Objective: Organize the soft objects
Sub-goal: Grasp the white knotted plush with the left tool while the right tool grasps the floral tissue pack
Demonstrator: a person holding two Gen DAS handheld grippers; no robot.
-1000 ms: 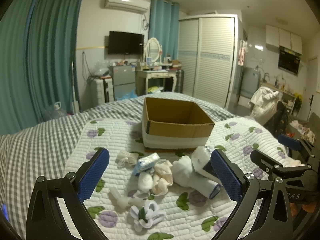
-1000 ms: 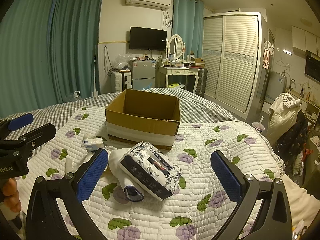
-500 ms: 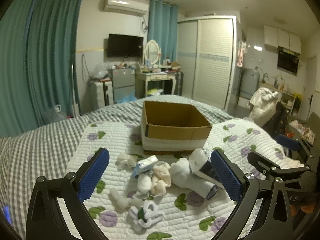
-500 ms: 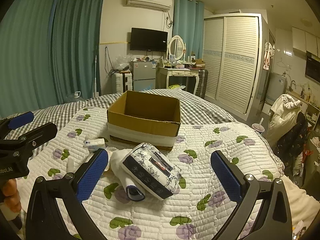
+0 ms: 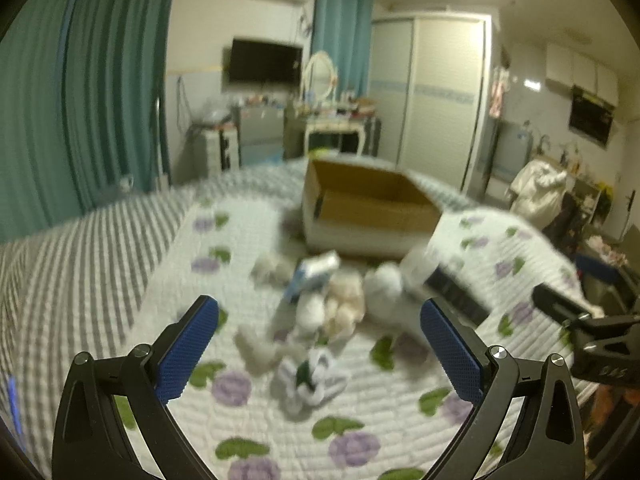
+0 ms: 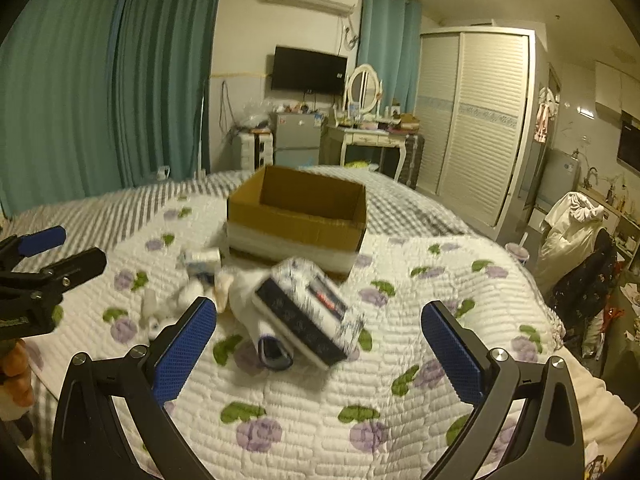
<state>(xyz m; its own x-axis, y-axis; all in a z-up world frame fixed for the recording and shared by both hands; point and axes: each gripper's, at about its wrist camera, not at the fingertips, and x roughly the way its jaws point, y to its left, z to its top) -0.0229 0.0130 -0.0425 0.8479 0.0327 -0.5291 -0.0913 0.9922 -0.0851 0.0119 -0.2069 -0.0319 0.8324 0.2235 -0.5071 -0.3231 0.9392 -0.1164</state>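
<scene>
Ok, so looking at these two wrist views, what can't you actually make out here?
- Left wrist view: motion blur smears the pile of soft items; the individual pieces can't be told apart.
- Both views: the floor of the cardboard box is hidden by its near wall.
- Right wrist view: print on the floral pack is blurred and unreadable.
- Right wrist view: the white bundle lies partly behind that pack.
- Left wrist view: the right hand-held gripper is cut by the edge.

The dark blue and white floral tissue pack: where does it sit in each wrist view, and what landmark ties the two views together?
Left wrist: the dark blue and white floral tissue pack lies right of centre, blurred, just above the right fingertip.
Right wrist: the pack lies at centre, between the open fingers.
Shared landmark: the open brown cardboard box stands behind it in both views.
</scene>
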